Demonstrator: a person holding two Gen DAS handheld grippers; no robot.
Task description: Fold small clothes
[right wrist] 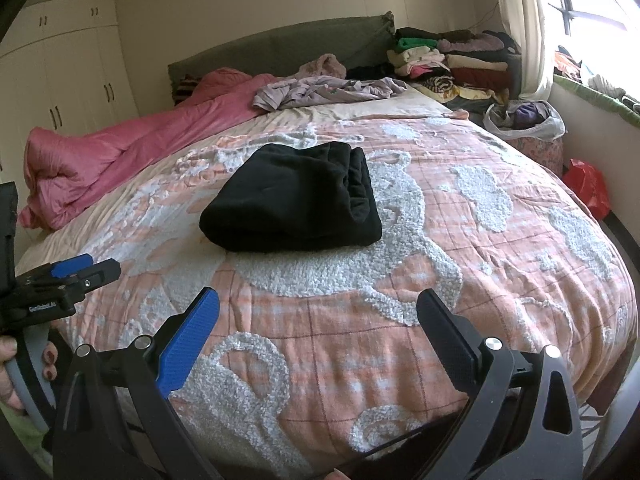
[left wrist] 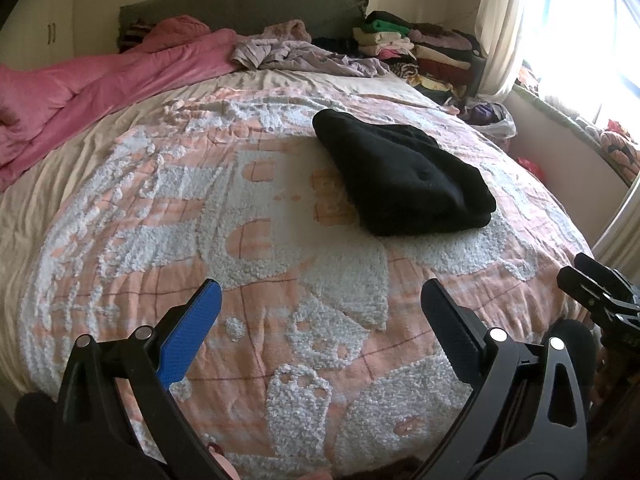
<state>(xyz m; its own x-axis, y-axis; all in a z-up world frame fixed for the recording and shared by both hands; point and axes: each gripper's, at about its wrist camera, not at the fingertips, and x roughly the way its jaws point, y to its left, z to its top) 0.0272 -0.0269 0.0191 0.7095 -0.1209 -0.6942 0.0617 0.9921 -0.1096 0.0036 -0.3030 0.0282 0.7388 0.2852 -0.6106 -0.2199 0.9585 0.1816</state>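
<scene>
Folding of the black garment (right wrist: 292, 196) is judged complete: it lies folded mid-bed on the peach bedspread (right wrist: 460, 264), untouched. Both grippers, left (left wrist: 320, 328) and right (right wrist: 318, 330), are held near, fingers spread, empty. Another piece must be fetched next. Far right, clothes are seen in a white plastic bag (right wrist: 528, 120).

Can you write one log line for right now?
black garment folded on bed | left gripper open, empty | right gripper open, empty

Cream wardrobes (right wrist: 72, 80) face a bright curtained window (left wrist: 580, 28) across the bed (right wrist: 460, 240).
</scene>
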